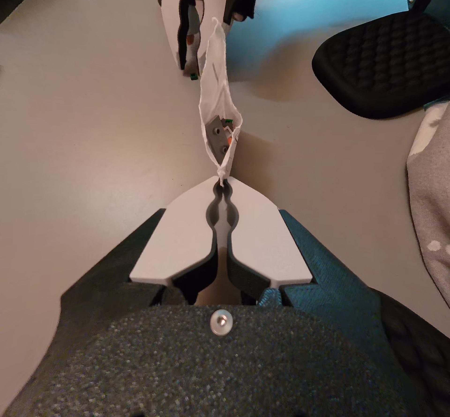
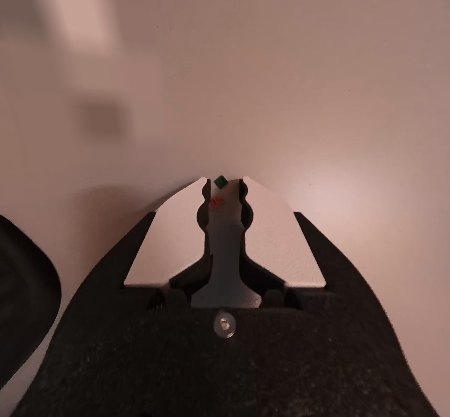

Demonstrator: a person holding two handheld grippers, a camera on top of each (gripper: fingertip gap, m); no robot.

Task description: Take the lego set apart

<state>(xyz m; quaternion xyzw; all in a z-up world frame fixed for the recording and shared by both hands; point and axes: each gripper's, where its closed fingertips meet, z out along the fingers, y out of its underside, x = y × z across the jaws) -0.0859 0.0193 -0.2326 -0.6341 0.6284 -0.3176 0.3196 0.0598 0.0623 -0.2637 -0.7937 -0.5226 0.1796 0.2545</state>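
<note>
Left gripper [image 1: 222, 184] is pinched tight on the bottom corner of a white bag [image 1: 215, 84], which stretches away from it above the pale surface [image 1: 85, 125]. Through the bag's gaping mouth show one grey plate [image 1: 216, 136] with two holes, a bit of green and a bit of orange (the rest of the contents are hidden by the paper). Beyond, the right gripper [image 1: 194, 69] points down at the surface; its upper part is cut off. Its own view shows the fingers parted, gripping nothing, with two small bricks between the tips: one green brick [image 2: 220, 182] in focus and one red brick [image 2: 215, 203], blurred. A black chair [image 1: 384, 69] stands off the surface's edge.
</note>
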